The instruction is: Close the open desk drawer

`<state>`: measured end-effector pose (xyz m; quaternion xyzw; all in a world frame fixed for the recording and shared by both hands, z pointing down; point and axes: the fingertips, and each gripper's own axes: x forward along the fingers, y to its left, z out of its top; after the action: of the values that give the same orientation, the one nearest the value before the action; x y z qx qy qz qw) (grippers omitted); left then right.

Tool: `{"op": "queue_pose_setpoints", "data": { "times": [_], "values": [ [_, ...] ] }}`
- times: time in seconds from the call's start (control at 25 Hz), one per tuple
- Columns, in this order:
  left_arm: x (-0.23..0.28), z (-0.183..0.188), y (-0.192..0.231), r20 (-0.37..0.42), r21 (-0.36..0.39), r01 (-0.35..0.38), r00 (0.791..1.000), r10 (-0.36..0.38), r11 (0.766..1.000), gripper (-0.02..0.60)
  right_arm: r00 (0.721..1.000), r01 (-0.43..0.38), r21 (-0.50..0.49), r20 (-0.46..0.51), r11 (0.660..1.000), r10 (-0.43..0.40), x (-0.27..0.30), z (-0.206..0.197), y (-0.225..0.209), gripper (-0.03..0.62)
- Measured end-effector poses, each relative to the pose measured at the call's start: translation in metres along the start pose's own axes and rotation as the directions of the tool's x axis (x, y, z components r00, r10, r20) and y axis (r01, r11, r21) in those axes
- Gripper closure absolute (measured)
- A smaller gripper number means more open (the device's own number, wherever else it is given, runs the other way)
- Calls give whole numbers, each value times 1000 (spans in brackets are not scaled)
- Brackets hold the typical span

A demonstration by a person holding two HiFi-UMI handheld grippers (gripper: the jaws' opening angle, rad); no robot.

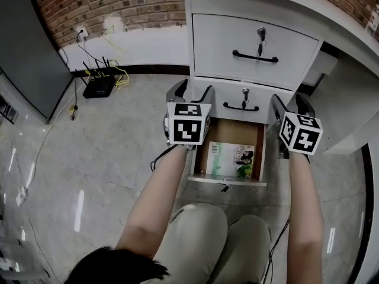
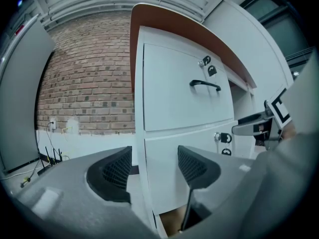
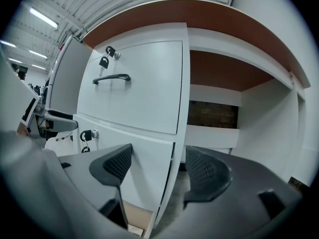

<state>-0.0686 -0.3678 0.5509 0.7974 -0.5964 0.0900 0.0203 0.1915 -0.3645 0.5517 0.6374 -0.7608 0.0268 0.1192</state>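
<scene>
While left tool (image 1: 192, 93) and right tool (image 1: 290, 103) gape, the drawer (image 1: 231, 134) lies between.

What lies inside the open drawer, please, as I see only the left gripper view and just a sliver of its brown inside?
Observer: In the head view a booklet with a green picture lies flat in the open drawer.
Operator: Thank you. Are the right gripper's fingers open?
Observer: Yes; the right gripper is open, with the pedestal's right front corner between its fingers, untouched.
Operator: How far out is the drawer?
Observer: Pulled well out, its front panel close to the person's knees.
</scene>
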Motion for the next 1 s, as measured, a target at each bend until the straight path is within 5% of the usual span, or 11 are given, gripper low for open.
{"op": "queue_pose_setpoints", "data": {
  "times": [1.0],
  "values": [
    [23,1,2,-30,7,11,999,-11,1000,307,999,6,20,-33,1000,-6,24,0,-7,256]
  ]
}}
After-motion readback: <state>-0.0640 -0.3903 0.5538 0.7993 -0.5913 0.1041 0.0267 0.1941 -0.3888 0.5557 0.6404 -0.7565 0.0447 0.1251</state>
